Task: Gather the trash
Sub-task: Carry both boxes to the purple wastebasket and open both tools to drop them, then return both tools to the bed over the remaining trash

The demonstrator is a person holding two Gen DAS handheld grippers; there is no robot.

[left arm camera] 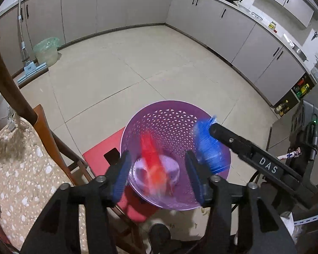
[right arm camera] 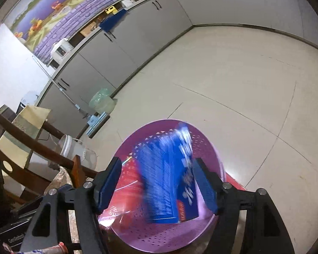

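Note:
A purple perforated basket [left arm camera: 169,122] stands on a red stool [left arm camera: 99,152] below both grippers. My left gripper [left arm camera: 156,158] is open above it. A red wrapper [left arm camera: 152,158], blurred in motion, hangs loose between its fingers without touching the pads, over a pale item on the basket bottom. In the right wrist view my right gripper [right arm camera: 157,163] is open over the basket [right arm camera: 167,121]. A blue box [right arm camera: 167,186], streaked with blur, sits between its fingers and is not pinched. The same blue box [left arm camera: 207,146] shows beside a right gripper finger [left arm camera: 233,139].
A wooden chair with a patterned cushion [left arm camera: 21,169] stands close on the left. A green-lined bin [left arm camera: 46,50] and a mop [left arm camera: 31,69] sit by grey cabinets. A white bucket [right arm camera: 74,146] is behind the chair. A small twisted wrapper [left arm camera: 290,154] lies at the right.

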